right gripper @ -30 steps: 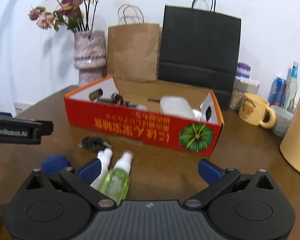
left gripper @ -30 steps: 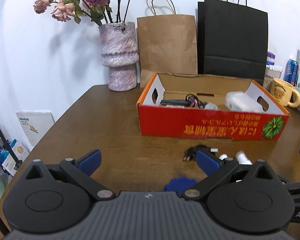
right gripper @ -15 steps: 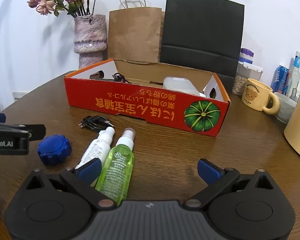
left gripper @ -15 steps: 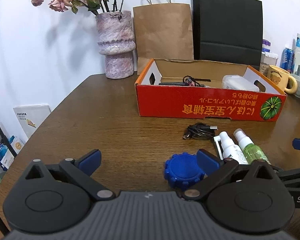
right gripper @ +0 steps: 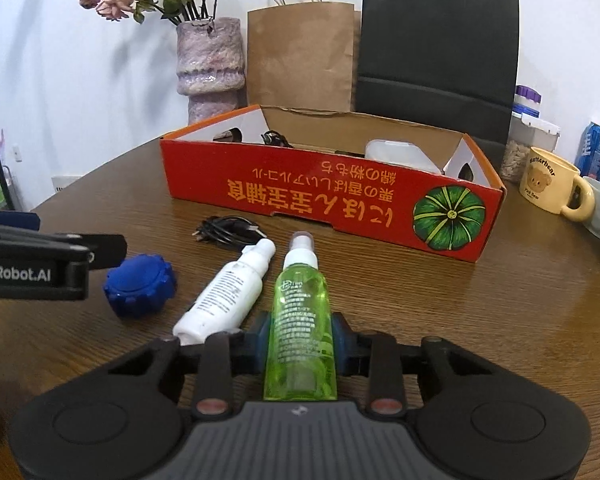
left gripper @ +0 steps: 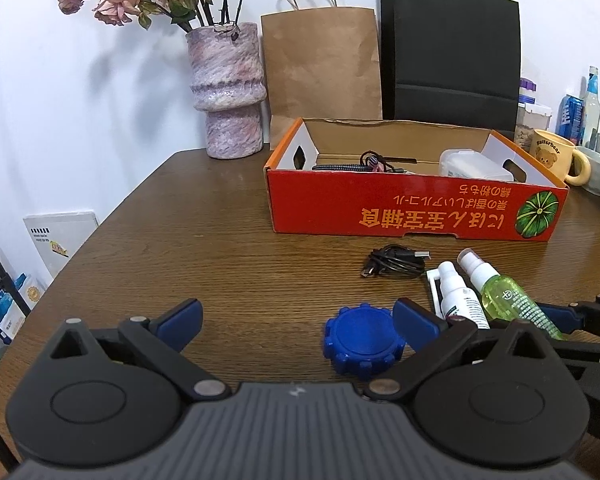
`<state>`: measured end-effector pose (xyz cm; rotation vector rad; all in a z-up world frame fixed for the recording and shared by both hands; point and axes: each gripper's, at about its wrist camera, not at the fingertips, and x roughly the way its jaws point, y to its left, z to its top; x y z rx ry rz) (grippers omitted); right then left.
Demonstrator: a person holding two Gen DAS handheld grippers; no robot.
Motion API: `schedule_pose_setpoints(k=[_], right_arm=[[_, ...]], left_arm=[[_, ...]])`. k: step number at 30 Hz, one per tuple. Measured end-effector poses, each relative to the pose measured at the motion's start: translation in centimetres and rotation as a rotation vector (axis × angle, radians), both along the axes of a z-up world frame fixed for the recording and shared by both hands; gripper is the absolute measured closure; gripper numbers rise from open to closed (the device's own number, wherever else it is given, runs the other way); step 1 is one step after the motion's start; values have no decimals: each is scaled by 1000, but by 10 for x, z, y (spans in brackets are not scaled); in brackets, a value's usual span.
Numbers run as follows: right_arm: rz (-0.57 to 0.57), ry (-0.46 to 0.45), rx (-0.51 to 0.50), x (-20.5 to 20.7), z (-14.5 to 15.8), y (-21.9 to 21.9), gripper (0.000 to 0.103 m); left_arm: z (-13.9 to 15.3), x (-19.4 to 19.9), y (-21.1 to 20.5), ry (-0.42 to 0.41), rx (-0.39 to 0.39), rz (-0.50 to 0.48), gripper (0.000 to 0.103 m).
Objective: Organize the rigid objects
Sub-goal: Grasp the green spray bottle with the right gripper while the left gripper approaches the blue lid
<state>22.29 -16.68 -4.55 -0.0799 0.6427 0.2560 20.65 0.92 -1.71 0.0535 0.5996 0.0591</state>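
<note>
A green spray bottle (right gripper: pixel 300 312) lies on the brown table, and my right gripper (right gripper: pixel 300 340) is shut on its body. A white spray bottle (right gripper: pixel 228 288) lies just left of it. A blue gear-shaped lid (left gripper: pixel 362 340) sits between the pads of my left gripper (left gripper: pixel 296 320), close to the right pad; the gripper is open and empty. A coiled black cable (left gripper: pixel 396 266) lies in front of the red cardboard box (left gripper: pixel 416 212), which holds a cable and a white container (left gripper: pixel 474 164). The bottles also show in the left wrist view (left gripper: pixel 500 296).
A stone vase with dried roses (left gripper: pixel 228 88), a brown paper bag (left gripper: pixel 320 72) and a black paper bag (left gripper: pixel 452 56) stand behind the box. A yellow bear mug (right gripper: pixel 552 186), cans and jars crowd the far right. The table edge curves off at left.
My right gripper moved left over the green bottle and shut on it. My left gripper drew back and now has the blue lid between its pads.
</note>
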Motion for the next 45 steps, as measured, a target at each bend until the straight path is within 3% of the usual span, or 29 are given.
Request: schedule_pose_setpoints(k=[21,45], right_arm=[[-29,-89,54,-12,15,-14,73],[-67,-167,105,-23,32,-34,73]], left_arm=[[-4,4,-2,14,2,-5,0],[-30,23,-17,93,15,-47,0]])
